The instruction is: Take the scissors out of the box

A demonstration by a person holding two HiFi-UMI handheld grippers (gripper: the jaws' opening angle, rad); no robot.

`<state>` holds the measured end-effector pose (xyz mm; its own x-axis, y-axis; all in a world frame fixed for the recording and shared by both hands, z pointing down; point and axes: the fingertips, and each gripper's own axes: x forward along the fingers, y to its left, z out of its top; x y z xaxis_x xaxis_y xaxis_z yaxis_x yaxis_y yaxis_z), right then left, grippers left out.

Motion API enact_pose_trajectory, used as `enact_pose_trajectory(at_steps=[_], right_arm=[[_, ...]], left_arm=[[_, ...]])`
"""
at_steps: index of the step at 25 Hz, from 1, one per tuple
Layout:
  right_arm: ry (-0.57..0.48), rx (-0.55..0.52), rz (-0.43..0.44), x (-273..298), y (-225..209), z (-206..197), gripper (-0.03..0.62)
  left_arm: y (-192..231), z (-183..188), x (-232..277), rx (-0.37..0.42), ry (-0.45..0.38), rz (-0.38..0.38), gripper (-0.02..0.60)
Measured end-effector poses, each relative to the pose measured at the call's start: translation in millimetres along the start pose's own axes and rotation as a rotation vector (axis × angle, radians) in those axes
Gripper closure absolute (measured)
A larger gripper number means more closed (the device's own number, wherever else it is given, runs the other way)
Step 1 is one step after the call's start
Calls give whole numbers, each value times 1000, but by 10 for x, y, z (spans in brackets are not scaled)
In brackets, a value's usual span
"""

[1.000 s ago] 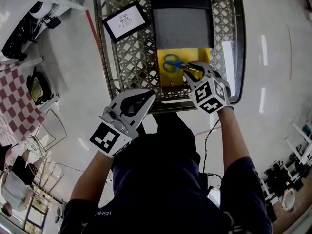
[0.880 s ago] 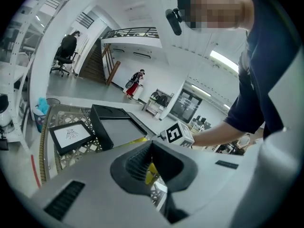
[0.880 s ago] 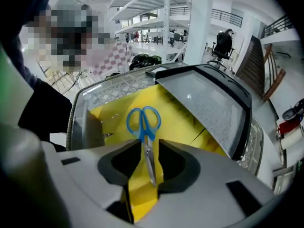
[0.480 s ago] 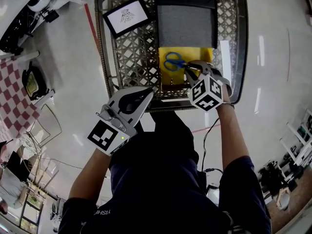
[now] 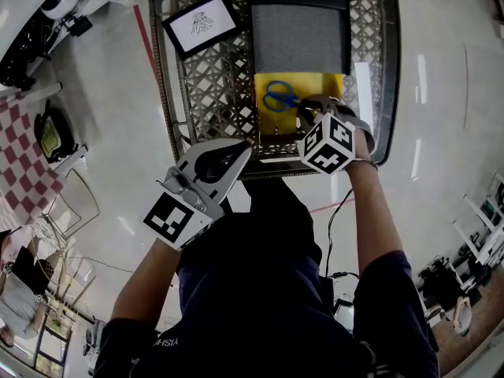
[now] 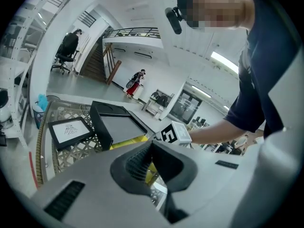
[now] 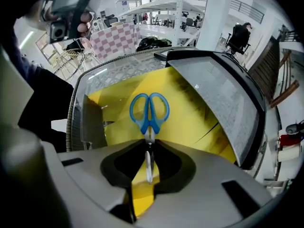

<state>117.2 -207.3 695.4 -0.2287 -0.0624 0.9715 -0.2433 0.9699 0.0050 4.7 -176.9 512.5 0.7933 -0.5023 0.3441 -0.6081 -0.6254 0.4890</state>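
The blue-handled scissors [image 5: 279, 97] lie in the open yellow-lined box [image 5: 324, 85] inside a wire basket. My right gripper [image 5: 304, 115] points steeply down into the box from the near side. In the right gripper view the handles of the scissors [image 7: 149, 110] point away over the yellow box lining [image 7: 194, 118]. The steel blades run back between my right gripper [image 7: 148, 146] jaws, which are closing, and the tips touch both sides of the blades. My left gripper [image 5: 244, 151] hangs at the basket's near rim, shut and empty, also the left gripper [image 6: 152, 144].
The box's grey-lined black lid [image 5: 300, 38] stands open behind the yellow tray. A black-framed picture [image 5: 201, 24] lies on the wire basket [image 5: 216, 85] at the left. White floor surrounds the basket. A red checked cloth [image 5: 24, 164] is far left.
The right gripper sank lower into the box and rolled a little. Its jaws narrowed from wide open until they reached the scissors' blades. The left gripper stayed where it was.
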Motion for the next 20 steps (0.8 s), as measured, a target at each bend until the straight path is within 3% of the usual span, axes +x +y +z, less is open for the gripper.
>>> enact_pose_trajectory(at_steps=[10,20], right_arm=[[-50,54,-39,-137,62,-11,519],[-244,214,-129,-837,-99,206,519]], left_arm=[[-83,50,-13,28,14,-31,558],[-263,336,24,115,13,-72,558]])
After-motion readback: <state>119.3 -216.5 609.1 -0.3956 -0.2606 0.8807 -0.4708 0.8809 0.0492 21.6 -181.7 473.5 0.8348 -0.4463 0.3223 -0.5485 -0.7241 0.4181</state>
